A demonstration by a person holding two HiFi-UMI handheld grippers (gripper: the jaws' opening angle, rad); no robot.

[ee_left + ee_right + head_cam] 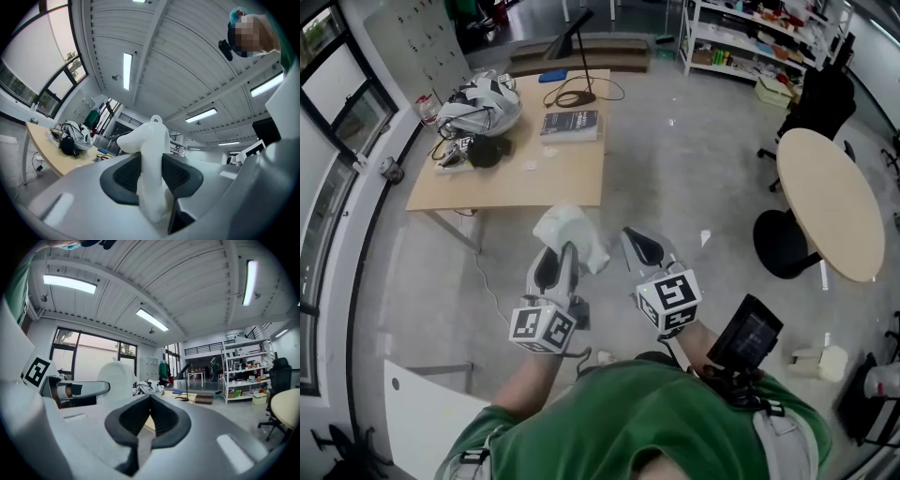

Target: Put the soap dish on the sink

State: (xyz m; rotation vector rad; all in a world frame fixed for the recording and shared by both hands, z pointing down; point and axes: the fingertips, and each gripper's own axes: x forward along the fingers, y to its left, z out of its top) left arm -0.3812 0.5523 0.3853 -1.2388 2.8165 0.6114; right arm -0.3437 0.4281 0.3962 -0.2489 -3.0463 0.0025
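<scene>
Looks like the carrying step. Left gripper (pixel 565 251) clamped on the white soap dish (pixel 152 154), with dark pads (pixel 124 176) pressing on both sides of it. Held up in the air, out in front of the body, above the grey floor (pixel 675 178) and near the corner of the wooden table (pixel 502 183). Right gripper (pixel 149 420) pinched together on nothing, just beside the left one. No sink to see in any view. Only a bag (pixel 478 105) and a book (pixel 570 124) on that table, a round table (pixel 825 202) off to the right, and shelves (pixel 741 42) far at the back. So probably a good way to go yet. Next up, most likely: find the sink and walk over to it. Needs a firm hold all the way, to guard against slipping or tipping, with only one thin part of the dish in the pinch. Then lower it flat onto the edge of the sink, set it down softly, and only then let go.
</scene>
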